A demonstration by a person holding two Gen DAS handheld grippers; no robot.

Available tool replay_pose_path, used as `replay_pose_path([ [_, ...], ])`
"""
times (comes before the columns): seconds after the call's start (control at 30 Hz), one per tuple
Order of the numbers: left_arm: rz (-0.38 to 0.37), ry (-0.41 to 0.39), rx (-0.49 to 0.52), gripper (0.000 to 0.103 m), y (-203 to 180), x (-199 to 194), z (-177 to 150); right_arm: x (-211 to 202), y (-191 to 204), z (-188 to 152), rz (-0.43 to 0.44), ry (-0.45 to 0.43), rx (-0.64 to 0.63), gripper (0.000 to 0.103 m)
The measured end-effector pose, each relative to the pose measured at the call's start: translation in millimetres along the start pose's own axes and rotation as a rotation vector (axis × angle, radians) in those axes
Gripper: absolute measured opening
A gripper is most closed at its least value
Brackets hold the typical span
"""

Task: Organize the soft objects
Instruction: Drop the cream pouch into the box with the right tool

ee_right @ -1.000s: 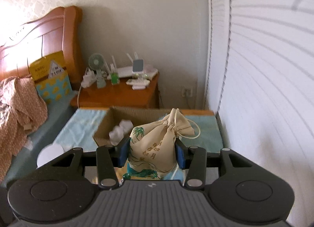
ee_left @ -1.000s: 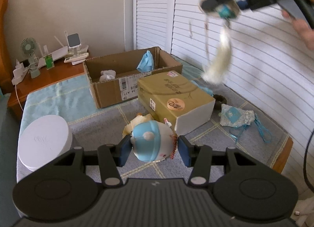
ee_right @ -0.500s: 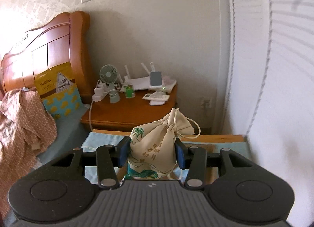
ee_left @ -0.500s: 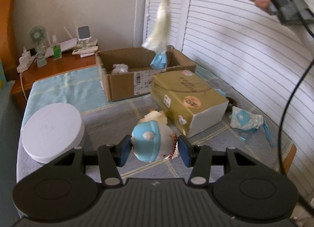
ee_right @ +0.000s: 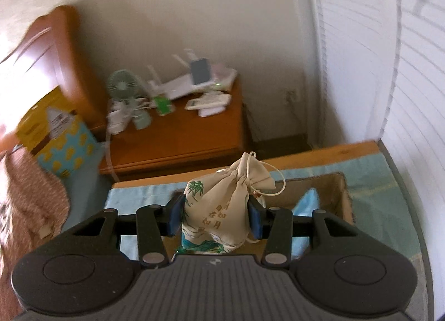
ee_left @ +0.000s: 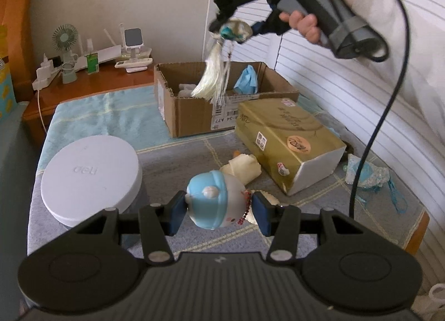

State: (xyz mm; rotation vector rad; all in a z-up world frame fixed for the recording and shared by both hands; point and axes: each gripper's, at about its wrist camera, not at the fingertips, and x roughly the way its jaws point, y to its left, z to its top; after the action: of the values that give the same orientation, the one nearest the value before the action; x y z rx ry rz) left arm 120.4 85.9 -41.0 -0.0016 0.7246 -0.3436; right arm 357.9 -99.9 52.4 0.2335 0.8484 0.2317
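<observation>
My left gripper (ee_left: 219,211) is shut on a round plush toy (ee_left: 215,201) with a blue cap, held above the grey blanket. My right gripper (ee_right: 215,216) is shut on a cream drawstring pouch (ee_right: 222,209) printed with green bamboo. In the left wrist view the right gripper (ee_left: 233,30) hangs high above the open cardboard box (ee_left: 194,109), and the pouch's white tassel (ee_left: 212,79) dangles over the box. The box (ee_right: 339,190) holds a blue cloth (ee_left: 247,80) and a white item (ee_left: 185,89).
A gold box (ee_left: 286,140) lies right of the plush. A white round container (ee_left: 90,173) stands at the left. A cream cloth (ee_left: 244,166) lies behind the plush, a blue lace item (ee_left: 367,176) at the right. A wooden nightstand (ee_right: 178,137) with a fan stands beyond.
My right gripper has moved with the pouch from above the box's far side to lower over the box and tilted downward. The left gripper keeps hold of the plush, shifted slightly.
</observation>
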Motion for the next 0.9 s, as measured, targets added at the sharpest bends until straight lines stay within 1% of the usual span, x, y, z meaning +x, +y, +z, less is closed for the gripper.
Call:
replay_pose_path([
  [0.13, -0.009, 0.004, -0.003, 0.05, 0.6, 2.9, -0.4, 7.6, -17.0, 1.7, -0.04, -0.002, 0.031, 0.052],
  [0.37, -0.01, 0.006, 0.0, 0.05, 0.7, 1.6, -0.3, 2.4, -22.7, 7.5, -0.078, -0.04, 0.032, 0.052],
  [0.6, -0.009, 0.003, 0.01, 0.05, -1.8, 0.2, 0.4, 1.5, -4.3, -6.7, -0.06, -0.026, -0.026, 0.052],
  [0.73, 0.001, 0.007, 0.009, 0.05, -1.7, -1.1, 0.2, 6.2, 5.4, -13.8, -0.044, 0.006, -0.052, 0.053],
  [0.8, 0.006, 0.007, 0.008, 0.05, -1.7, -1.8, 0.6, 6.0, 6.4, -16.5, -0.042, 0.014, -0.054, 0.062],
  [0.83, 0.008, 0.007, 0.009, 0.05, -1.8, -2.2, 1.1, 4.6, 5.5, -17.7, -0.035, 0.015, -0.054, 0.064],
  [0.87, 0.011, 0.007, 0.013, 0.05, -2.3, -2.4, 1.7, 2.7, 4.2, -18.4, -0.035, 0.013, -0.052, 0.07],
  [0.9, 0.014, 0.008, 0.017, 0.05, -3.1, -2.7, 2.5, -0.7, 2.1, -19.6, -0.036, 0.006, -0.048, 0.08],
])
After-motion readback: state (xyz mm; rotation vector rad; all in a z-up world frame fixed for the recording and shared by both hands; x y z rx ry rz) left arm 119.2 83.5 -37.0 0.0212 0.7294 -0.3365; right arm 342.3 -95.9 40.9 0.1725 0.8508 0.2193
